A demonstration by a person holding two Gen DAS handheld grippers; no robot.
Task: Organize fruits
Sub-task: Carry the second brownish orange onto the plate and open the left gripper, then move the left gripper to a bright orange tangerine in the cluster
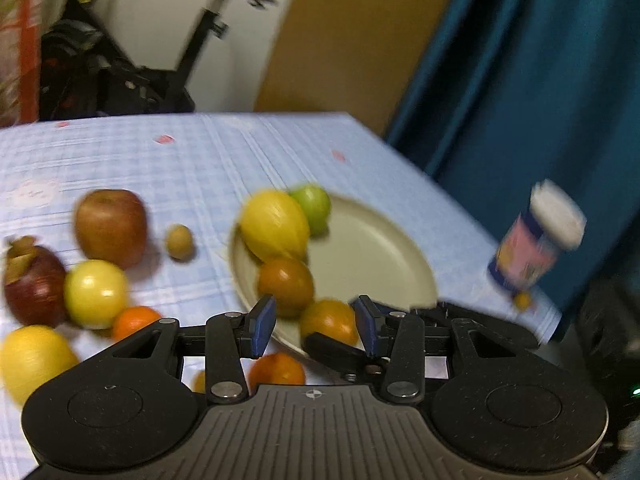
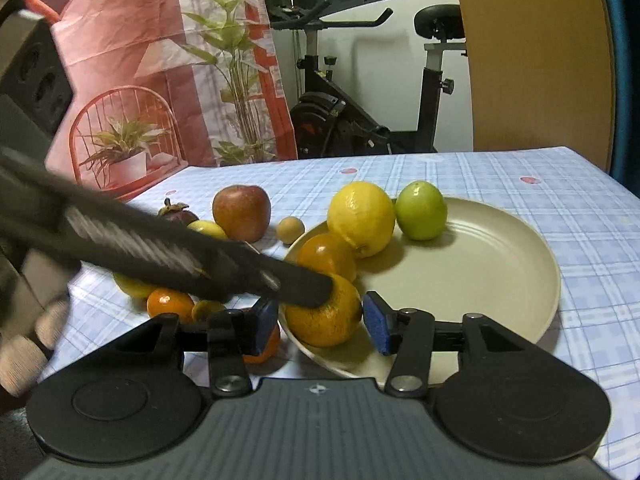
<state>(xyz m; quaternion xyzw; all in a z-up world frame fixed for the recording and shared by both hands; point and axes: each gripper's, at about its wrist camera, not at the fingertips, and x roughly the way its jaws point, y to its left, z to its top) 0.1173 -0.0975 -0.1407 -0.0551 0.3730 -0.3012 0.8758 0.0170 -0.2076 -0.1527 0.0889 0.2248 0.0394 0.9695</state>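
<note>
Table: a blue-checked tablecloth (image 2: 520,184) filled the middle of both views; an exercise bike (image 2: 360,112) stood behind it, upper centre of the right wrist frame.

Plate: a cream plate (image 2: 500,272) lay right of centre; four fruits were crowded along its left rim and the rest of it was bare.

Fruits on the plate: a lemon (image 2: 361,218) and a green fruit (image 2: 421,210) sat at the back; a dark orange (image 2: 328,256) lay below them; a second orange (image 2: 324,312) sat at the near rim.

Fruits off the plate: a red apple (image 2: 241,212), a mangosteen (image 2: 176,212), a small brown fruit (image 2: 291,230) and a tangerine (image 2: 170,304) waited on the cloth, left of centre; more yellow fruit lay around them.

Left gripper (image 1: 316,326): its blue pads stood apart with nothing between them; in the right wrist frame it crossed from the upper left, blurred, its tip against the near orange.

Right gripper (image 2: 320,326): fingers spread wide on either side of the near orange, neither pad touching it.

Cup: a pink-and-blue cup (image 1: 536,240) appeared at the right of the left wrist frame, blurred, seemingly near the table edge.

Risk: the near orange sat on the rim's slope; a nudge from the left tip could likely roll it off the plate, or the two grippers could collide over it; a sweep to the right might topple the cup.
</note>
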